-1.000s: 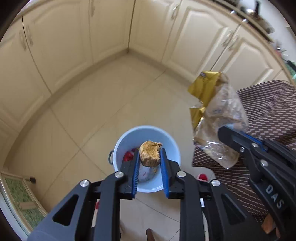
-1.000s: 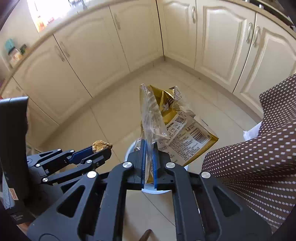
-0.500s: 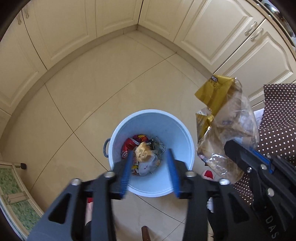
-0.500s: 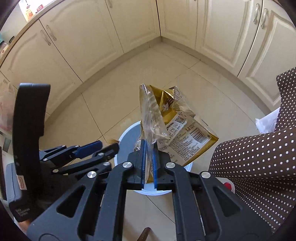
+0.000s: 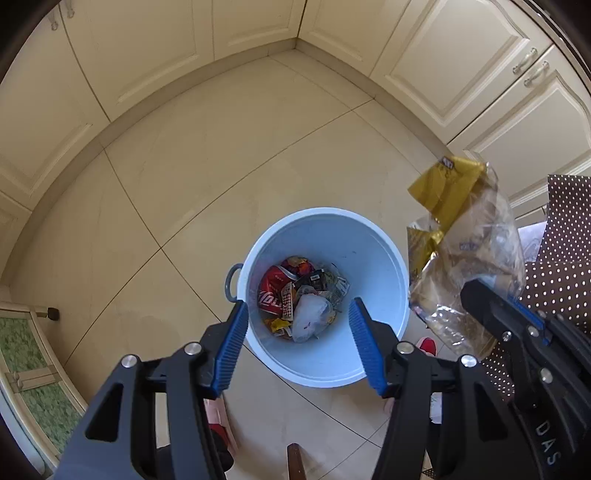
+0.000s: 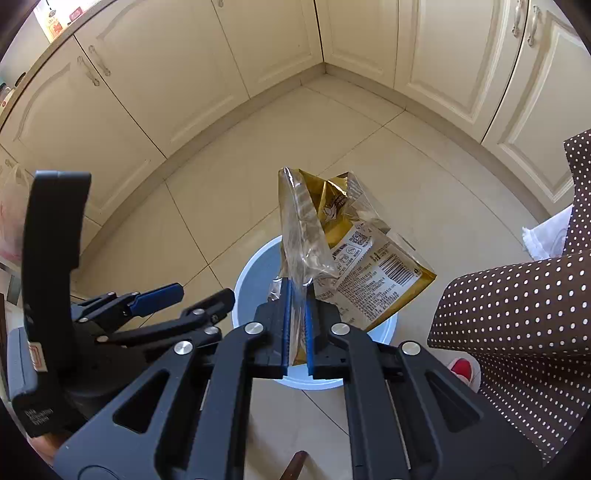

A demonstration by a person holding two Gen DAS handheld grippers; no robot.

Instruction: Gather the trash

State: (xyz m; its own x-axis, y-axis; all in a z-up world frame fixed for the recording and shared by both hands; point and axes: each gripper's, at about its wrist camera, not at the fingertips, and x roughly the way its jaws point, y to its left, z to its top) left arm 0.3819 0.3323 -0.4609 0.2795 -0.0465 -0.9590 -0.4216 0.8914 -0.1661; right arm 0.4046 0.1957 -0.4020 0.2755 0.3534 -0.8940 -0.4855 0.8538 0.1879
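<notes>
L gripper (image 5: 295, 317) is held over the pale blue bin (image 5: 376, 236), pointing steeply down; its fingers are spread and opening wider, nothing pinched betw. them. Seen thru the gap, the bin's bottom is filled w/ trash: a red can (image 5: 271, 288), a white plastic wad (image 5: 310, 317), mixed wrappers (image 5: 325, 280). A grey handle (image 5: 231, 282) is seen at the bin's 9 o'clock.

R gripper (image 6: 297, 295) has its fingers pressed together on the clear edge of a gold snack bag (image 6: 354, 258). The bag is held up above the bin (image 6: 255, 266), at about its 3 o'clock in the L view, not yet inside. In the R view, most of the bin's opening is blocked by the bag.

A brown dotted cloth (image 6: 517, 314) is hung close at the bin's 3–4 o'clock, w/ a white cloth (image 6: 546, 236) tucked behind. Something red (image 6: 461, 369) is seen on the floor below it; cannot be told what. Cream cabinets (image 5: 258, 22) are wrapped round the tiled floor (image 5: 221, 155) from 9 to 2 o'clock, well apart from the bin. A green mat (image 5: 40, 391) is laid at 8 o'clock.
</notes>
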